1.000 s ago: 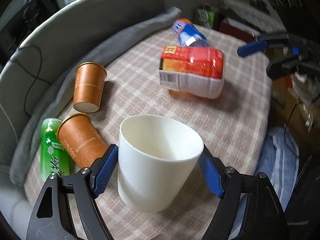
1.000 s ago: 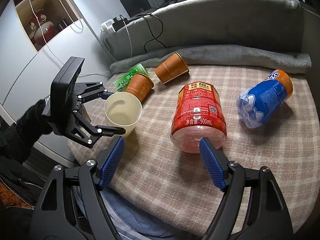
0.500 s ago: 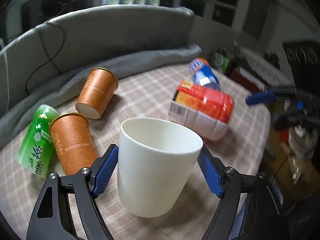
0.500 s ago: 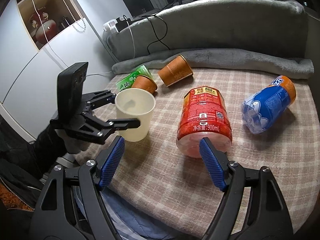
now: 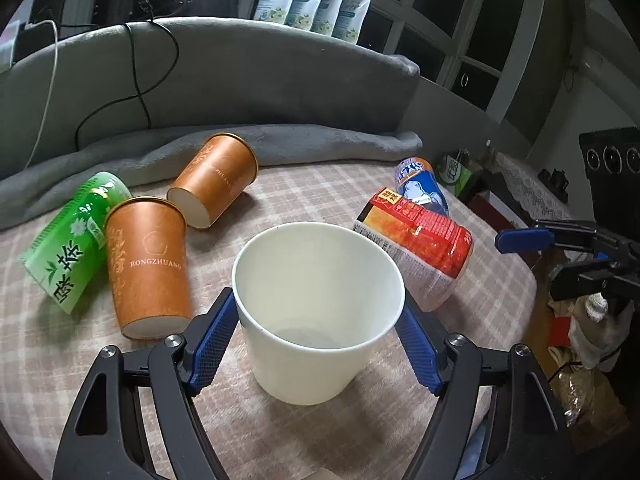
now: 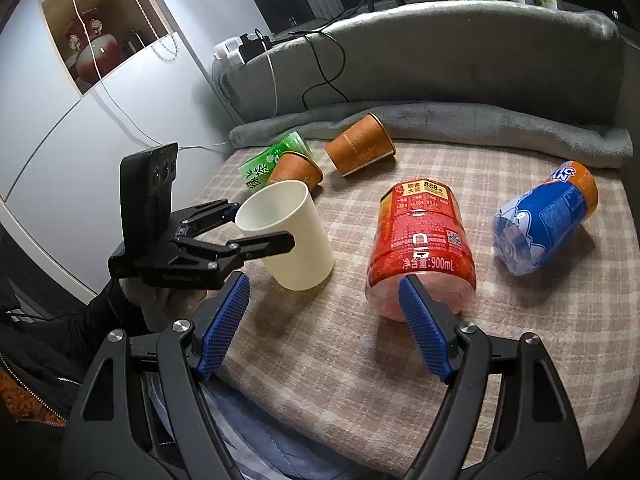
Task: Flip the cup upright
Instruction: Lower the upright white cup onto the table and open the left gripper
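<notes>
A plain white paper cup [image 5: 316,312] stands mouth-up and slightly tilted on the checked cloth, held between the blue pads of my left gripper [image 5: 316,340], which is shut on its sides. In the right wrist view the same cup [image 6: 292,240] leans a little at the left of the table with the left gripper [image 6: 256,232] around it, its base at the cloth. My right gripper [image 6: 324,328] is open and empty above the table's near edge, apart from the cup.
Two orange paper cups [image 5: 148,268] [image 5: 216,184] and a green can [image 5: 72,240] lie left of the white cup. A red bottle [image 6: 420,248] and a blue bottle [image 6: 548,216] lie to the right. A grey blanket [image 6: 480,120] lines the back edge.
My left gripper has turned the white cup from tilted to nearly upright and lowered it onto the cloth. The right gripper has stayed in place.
</notes>
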A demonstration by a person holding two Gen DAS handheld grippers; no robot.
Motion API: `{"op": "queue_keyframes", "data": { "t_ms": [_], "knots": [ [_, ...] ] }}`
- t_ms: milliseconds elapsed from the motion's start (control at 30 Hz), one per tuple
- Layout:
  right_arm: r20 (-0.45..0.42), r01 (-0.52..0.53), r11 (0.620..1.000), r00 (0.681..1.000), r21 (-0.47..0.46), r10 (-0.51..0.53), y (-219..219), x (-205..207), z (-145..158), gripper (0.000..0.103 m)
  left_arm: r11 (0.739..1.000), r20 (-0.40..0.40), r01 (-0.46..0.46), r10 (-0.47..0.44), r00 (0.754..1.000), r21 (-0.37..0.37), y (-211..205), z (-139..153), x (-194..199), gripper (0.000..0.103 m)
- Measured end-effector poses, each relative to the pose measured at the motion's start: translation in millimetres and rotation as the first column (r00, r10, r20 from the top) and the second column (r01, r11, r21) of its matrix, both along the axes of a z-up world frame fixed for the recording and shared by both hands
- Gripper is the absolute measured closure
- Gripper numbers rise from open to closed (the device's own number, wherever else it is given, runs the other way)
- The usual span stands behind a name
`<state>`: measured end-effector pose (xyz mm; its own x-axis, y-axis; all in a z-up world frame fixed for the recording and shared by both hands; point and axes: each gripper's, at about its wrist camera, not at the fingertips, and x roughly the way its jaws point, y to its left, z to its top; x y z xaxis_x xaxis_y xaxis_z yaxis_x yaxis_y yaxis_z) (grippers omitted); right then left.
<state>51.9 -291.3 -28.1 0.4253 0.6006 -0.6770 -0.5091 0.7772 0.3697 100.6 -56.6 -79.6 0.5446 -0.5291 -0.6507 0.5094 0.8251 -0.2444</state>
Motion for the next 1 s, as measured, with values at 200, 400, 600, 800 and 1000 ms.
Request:
{"op": "queue_keyframes", "data": {
  "t_ms": [200,400,600,800,1000],
  "knots": [
    [0.019,0.002,1.0,1.0,-0.013,-0.001,5,-6,1,0.023,1.0,0.01,-0.005,0.005,1.0,0.011,-1,0,-3,0.026],
    [0.059,0.054,0.998,0.997,-0.024,-0.053,6,-13,5,0.023,0.999,0.027,-0.01,0.01,1.0,0.03,-3,-1,-10,0.026],
    [0.131,0.126,0.99,0.984,-0.06,-0.118,13,-26,9,0.023,0.998,0.041,-0.023,0.021,0.999,0.05,-4,0,-17,0.026],
    [0.192,0.201,0.975,0.965,-0.1,-0.179,19,-35,14,0.023,0.997,0.044,-0.042,0.04,0.998,0.061,-2,1,-23,0.026],
    [0.207,0.265,0.959,0.949,-0.104,-0.239,16,-41,15,0.023,0.997,0.035,-0.062,0.06,0.998,0.055,4,4,-30,0.026]
  ]
}}
